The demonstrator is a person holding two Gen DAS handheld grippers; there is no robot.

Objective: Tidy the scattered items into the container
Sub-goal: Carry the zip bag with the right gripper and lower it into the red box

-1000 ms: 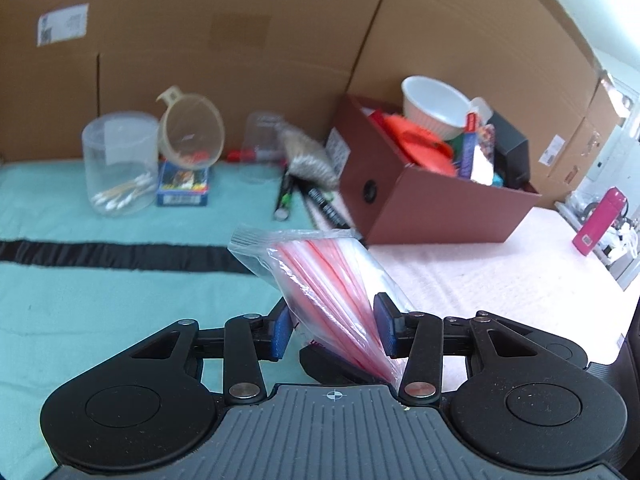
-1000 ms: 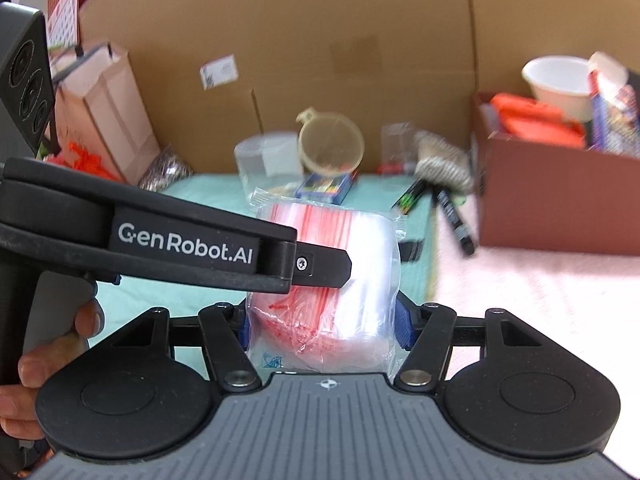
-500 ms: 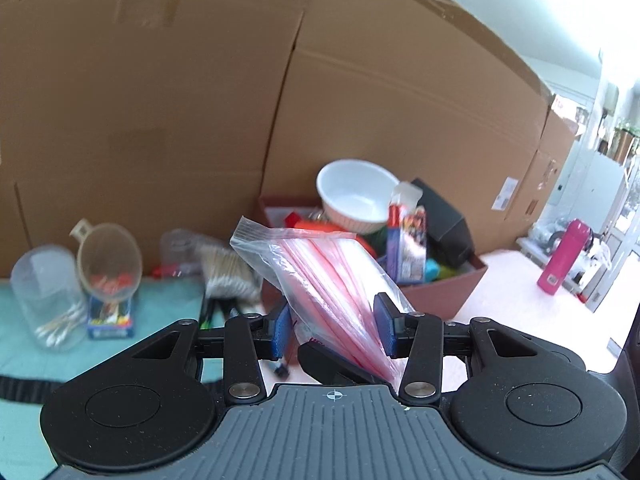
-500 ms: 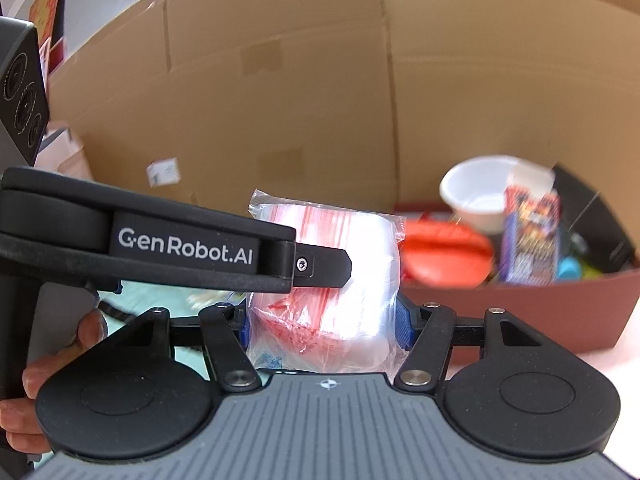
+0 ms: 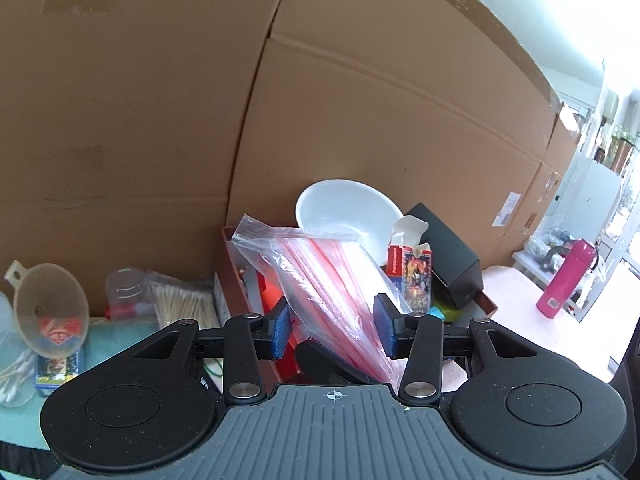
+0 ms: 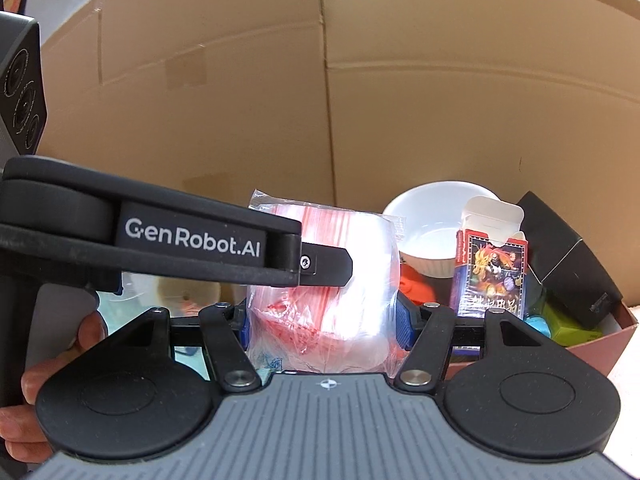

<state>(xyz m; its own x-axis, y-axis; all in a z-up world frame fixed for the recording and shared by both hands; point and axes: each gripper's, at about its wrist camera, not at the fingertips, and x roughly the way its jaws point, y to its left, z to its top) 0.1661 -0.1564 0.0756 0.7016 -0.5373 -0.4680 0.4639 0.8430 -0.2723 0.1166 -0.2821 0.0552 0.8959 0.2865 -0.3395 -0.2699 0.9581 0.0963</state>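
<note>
Bag of red-striped plastic, pinched between both hand-held grippers: the left closed on its sides, the right clamped on its bulging lower part, held up in front of the box. Box already holds a bowl, card pack and more. Left out on the surface: funnel, swabs, cards. I'd call it partway done.
</note>
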